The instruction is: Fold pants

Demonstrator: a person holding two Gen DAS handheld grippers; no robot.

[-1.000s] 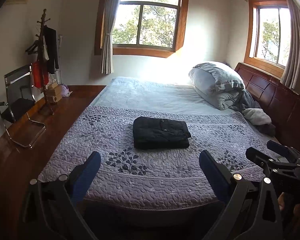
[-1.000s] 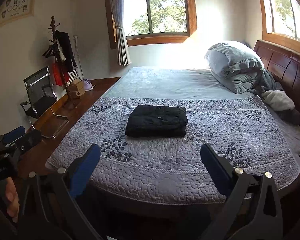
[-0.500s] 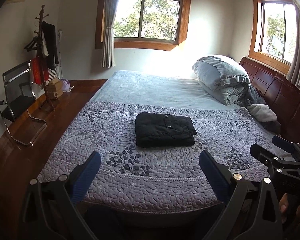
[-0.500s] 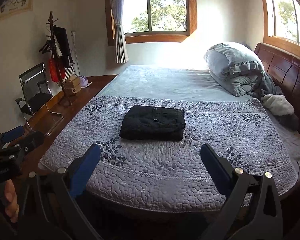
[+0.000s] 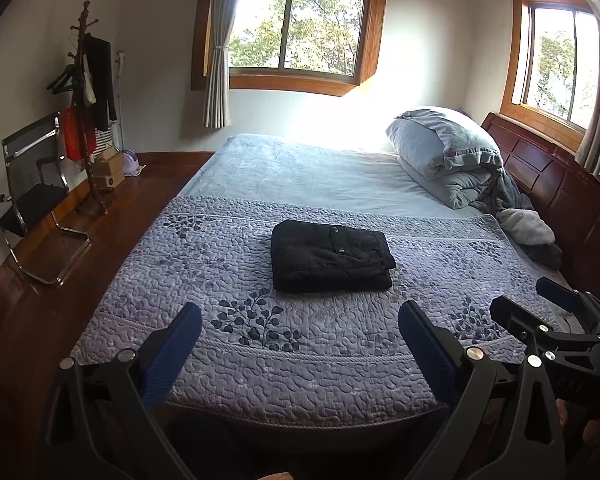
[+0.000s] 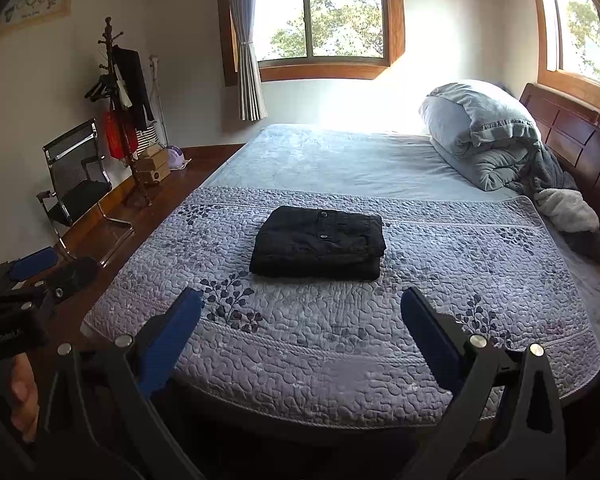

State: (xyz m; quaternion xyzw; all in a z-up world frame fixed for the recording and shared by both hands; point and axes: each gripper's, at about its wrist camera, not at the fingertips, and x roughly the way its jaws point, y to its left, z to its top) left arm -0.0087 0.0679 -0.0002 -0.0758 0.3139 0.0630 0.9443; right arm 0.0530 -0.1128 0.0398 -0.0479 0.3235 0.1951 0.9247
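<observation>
The black pants (image 5: 330, 255) lie folded into a compact rectangular bundle on the purple quilted bedspread (image 5: 260, 344), roughly in the middle of its width and well apart from both of my claws. The bundle's long axis runs across the bed, side to side in my views, with the stacked folded edges facing me and a flap with two snap buttons on the top layer toward the far side; from the right wrist view the same bundle (image 6: 318, 242) looks slightly skewed, its left end nearer me. My left claw (image 5: 300, 344) hangs above the near edge of the bed with its blue-padded fingers (image 5: 172, 350) spread wide and nothing between them. My right claw (image 6: 302, 330) is likewise wide and empty, hovering over the near edge of the bedspread. In the left wrist view my right claw shows at the right border (image 5: 556, 320), and in the right wrist view my left claw shows at the left border (image 6: 32, 276) with my hand (image 6: 20, 396) gripping its handle. Beyond the bedspread the light blue sheet (image 5: 300, 168) reaches toward the window (image 5: 300, 28), and a rolled grey duvet (image 5: 448, 148) sits by the dark wooden headboard (image 5: 540, 168) on the right. On the wooden floor (image 5: 112, 216) to the left stand a black chair (image 5: 32, 196) and a coat rack (image 5: 88, 108) hung with clothes.
</observation>
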